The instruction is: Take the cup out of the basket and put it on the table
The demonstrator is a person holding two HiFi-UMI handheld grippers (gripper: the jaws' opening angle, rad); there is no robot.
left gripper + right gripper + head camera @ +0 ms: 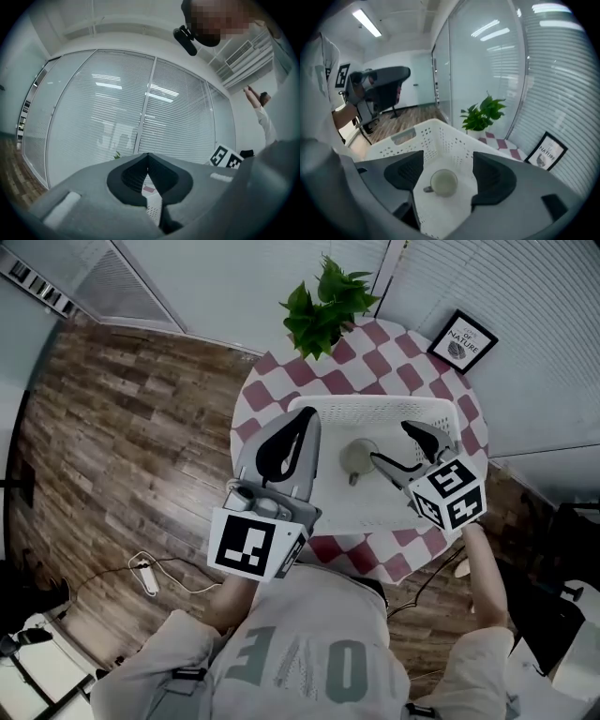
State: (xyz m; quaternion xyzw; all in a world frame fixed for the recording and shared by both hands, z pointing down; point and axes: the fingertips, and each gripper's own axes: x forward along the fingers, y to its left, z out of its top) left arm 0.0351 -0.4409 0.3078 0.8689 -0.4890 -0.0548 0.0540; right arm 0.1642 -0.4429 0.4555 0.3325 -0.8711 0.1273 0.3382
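Cup (357,457) — upright on the floor of the white basket (375,407), handle toward the person.
Basket — on the round table (394,367) with a checked cloth.
Right gripper (392,444) — jaws wide apart above the cup, not touching it.
Left gripper (286,442) — jaw tips together, nothing between them, over the basket's left edge.
Plant (323,306) and framed picture (463,341) stand at the table's far side.

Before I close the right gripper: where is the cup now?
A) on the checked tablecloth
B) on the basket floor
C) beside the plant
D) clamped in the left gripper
B: the cup rests on the floor of the white basket, framed by the spread jaws of the right gripper, which do not touch it.
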